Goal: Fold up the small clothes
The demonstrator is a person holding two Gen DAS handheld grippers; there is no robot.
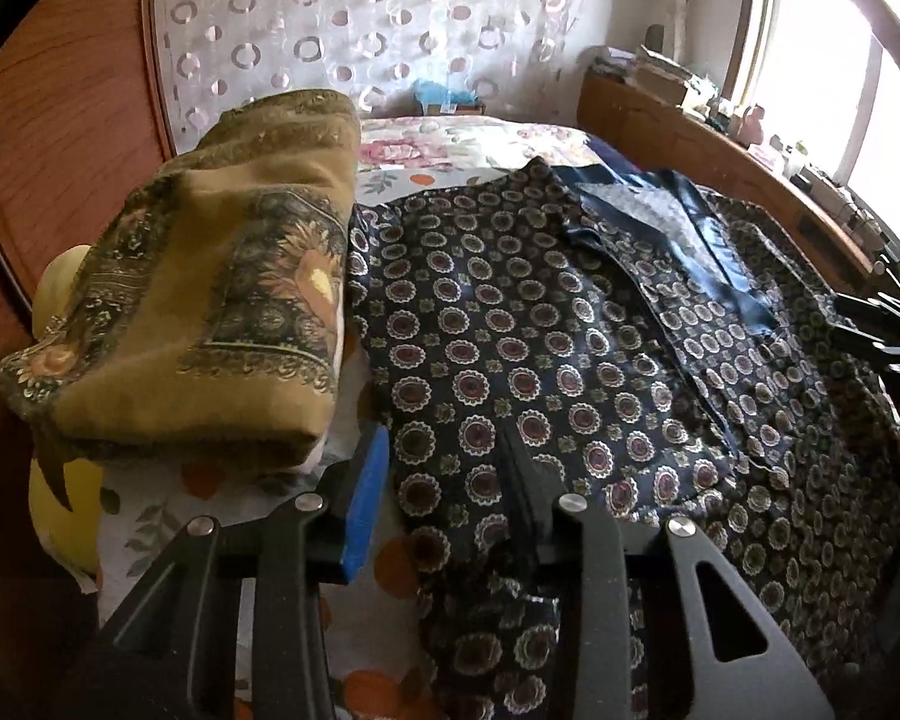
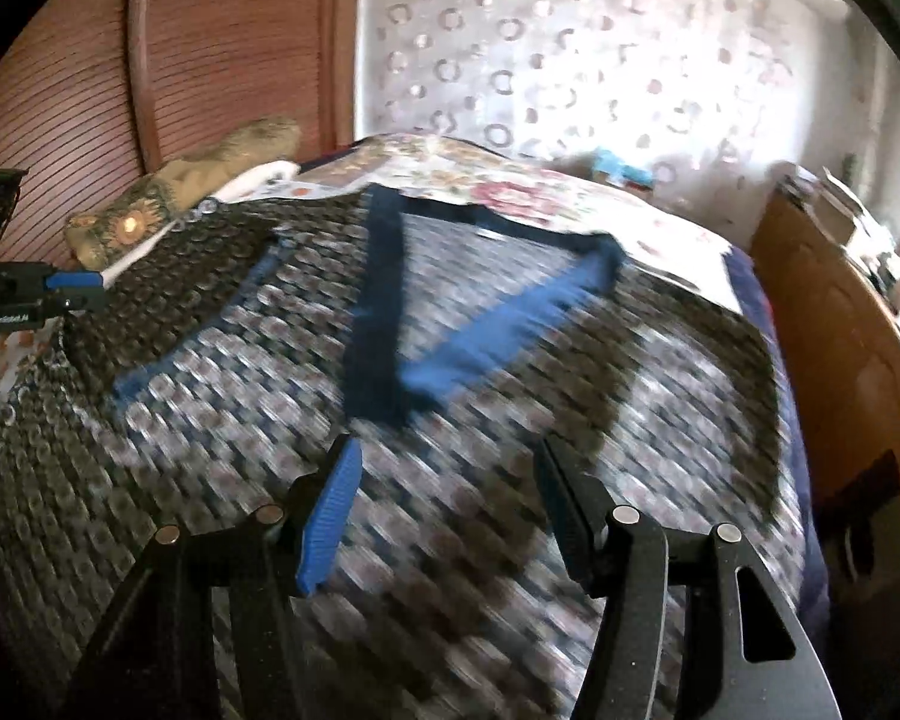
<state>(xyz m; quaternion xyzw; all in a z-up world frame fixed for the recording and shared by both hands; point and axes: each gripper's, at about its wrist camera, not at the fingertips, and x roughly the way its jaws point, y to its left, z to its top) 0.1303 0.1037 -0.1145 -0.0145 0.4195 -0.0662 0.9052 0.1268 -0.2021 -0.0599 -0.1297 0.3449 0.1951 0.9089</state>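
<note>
Because the patterned garment (image 1: 570, 372) lies spread flat across the bed (image 1: 450, 138), filling its near and right part with its blue collar (image 2: 384, 300) toward the far side, it looks light, thin and limp, likely a little slippery; I judge it best pinched at an edge or hem, where the cloth doubles up. The left gripper (image 1: 450, 516) sits low over the garment's near left edge, a fold of cloth rising between its fingers, but whether the pads press on it cannot be told. The right gripper (image 2: 444, 510) hovers released above the middle of the cloth, nothing between its fingers. A folded olive blanket (image 1: 210, 300) rests at the far left. Motion blur smears the right wrist view, and the garment's sleeves and near hem are cut off
</note>
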